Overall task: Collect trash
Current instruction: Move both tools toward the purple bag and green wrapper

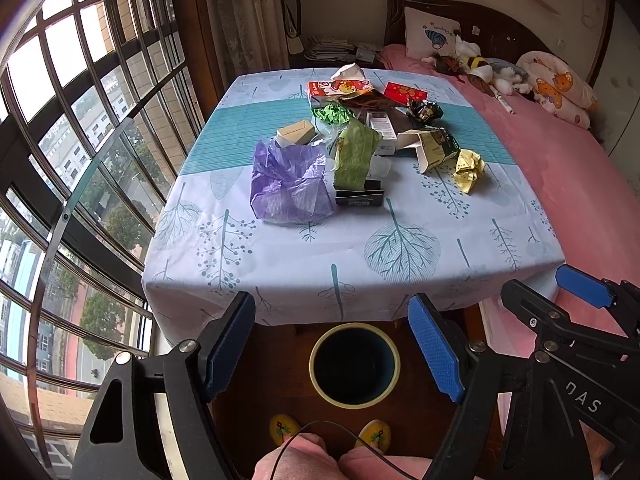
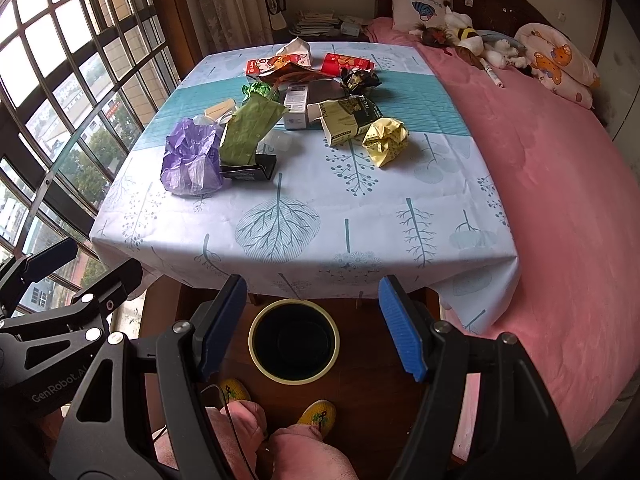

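A heap of trash lies mid-table on the leaf-print cloth (image 1: 400, 248): a purple plastic bag (image 1: 286, 184) (image 2: 192, 158), a green bag (image 1: 354, 152) (image 2: 250, 130), a crumpled yellow wrapper (image 1: 469, 170) (image 2: 386, 140), a small black box (image 1: 359, 197) (image 2: 250, 170), cartons and red packets behind. A round bin (image 1: 354, 364) (image 2: 294, 344) stands on the floor below the table's near edge. My left gripper (image 1: 332, 344) is open and empty above the bin. My right gripper (image 2: 312, 324) is open and empty too, beside the left one.
A pink bed (image 2: 560, 200) with pillows and plush toys runs along the table's right side. A barred bay window (image 1: 60, 160) fills the left. The person's knees and yellow slippers (image 2: 318, 412) are by the bin.
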A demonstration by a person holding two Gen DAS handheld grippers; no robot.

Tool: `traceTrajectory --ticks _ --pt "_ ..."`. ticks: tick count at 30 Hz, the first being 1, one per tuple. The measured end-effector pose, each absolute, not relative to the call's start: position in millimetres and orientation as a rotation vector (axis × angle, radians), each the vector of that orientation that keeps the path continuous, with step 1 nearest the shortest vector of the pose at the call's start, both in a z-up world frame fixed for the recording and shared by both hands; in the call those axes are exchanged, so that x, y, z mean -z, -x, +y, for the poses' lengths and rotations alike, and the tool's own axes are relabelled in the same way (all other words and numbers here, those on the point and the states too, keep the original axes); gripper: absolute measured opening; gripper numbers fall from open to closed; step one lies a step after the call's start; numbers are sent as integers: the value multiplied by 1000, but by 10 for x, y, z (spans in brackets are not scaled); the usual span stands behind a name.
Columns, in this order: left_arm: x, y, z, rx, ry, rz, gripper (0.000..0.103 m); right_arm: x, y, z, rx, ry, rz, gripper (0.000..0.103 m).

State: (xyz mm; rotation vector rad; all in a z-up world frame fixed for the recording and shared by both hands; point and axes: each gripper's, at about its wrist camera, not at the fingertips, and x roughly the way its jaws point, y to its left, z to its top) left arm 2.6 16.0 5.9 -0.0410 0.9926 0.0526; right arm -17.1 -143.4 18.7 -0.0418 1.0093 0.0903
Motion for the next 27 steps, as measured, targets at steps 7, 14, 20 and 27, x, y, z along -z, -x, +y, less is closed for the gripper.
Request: traceTrajectory --ticks 7,14,20,27 --pt "-120 -179 306 -91 52 980 78 -255 -48 -1407 -128 42 996 66" --pt "-70 -631 581 -50 36 1037 78 -327 -380 -1333 -104 35 968 66" --pt "-81 -1182 885 25 -27 1088 78 -351 -808 -1157 -45 -3 967 66" --pt "85 -1891 1393 123 82 1200 78 -285 -1216 -847 14 -25 975 66"
